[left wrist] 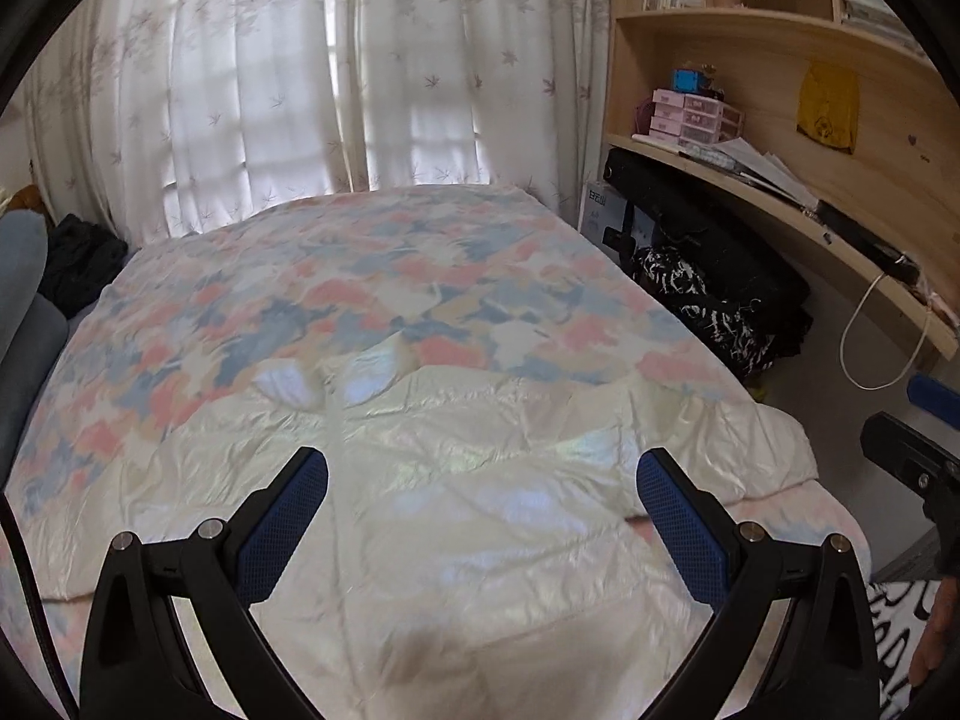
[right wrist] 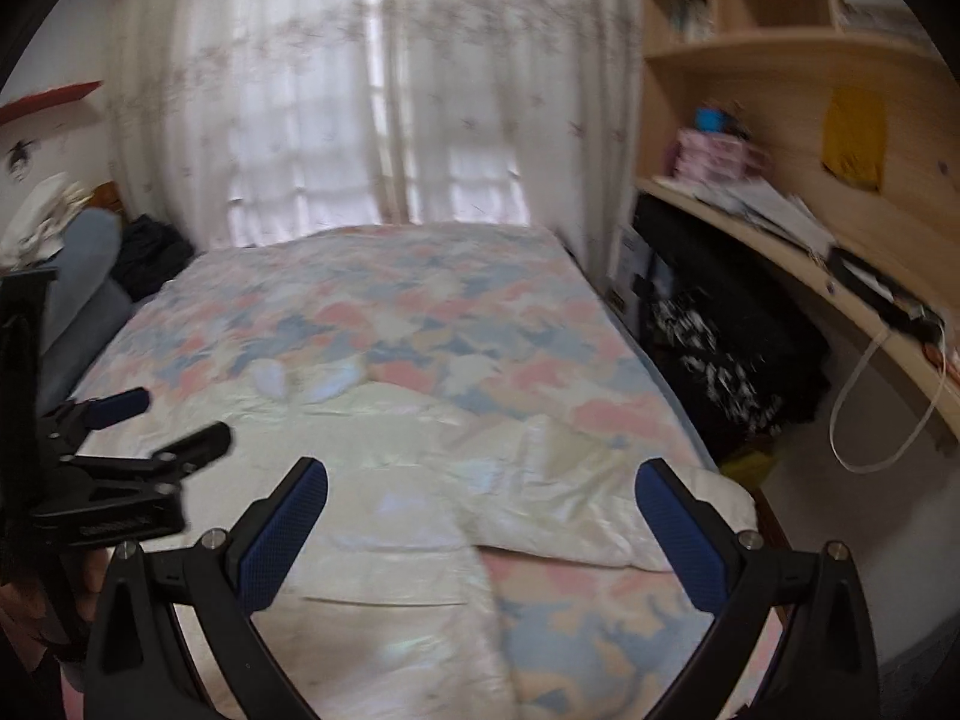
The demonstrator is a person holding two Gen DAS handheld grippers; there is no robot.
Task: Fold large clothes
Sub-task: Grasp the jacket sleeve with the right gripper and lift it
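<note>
My left gripper [left wrist: 482, 531] hangs over the near half of a cream puffy jacket [left wrist: 480, 480] spread flat on the bed [left wrist: 420, 264], fingers wide apart and gripping nothing. My right gripper [right wrist: 482, 531] hovers beside it over the jacket's right side, its fingers likewise spread and empty. Both point forward along the bed and slightly down, poised above the fabric, not touching it. The jacket lies at the bed's near end, its sleeve [right wrist: 630, 510] flopped out toward the right edge; I judge it was laid flat so the folds can be made on the mattress. Its collar [left wrist: 324, 378] lies at the far end, toward the curtains [left wrist: 300, 90]. Farther right, black bags [left wrist: 720, 276] sit under a wooden desk [left wrist: 780, 204], well apart from the work.
</note>
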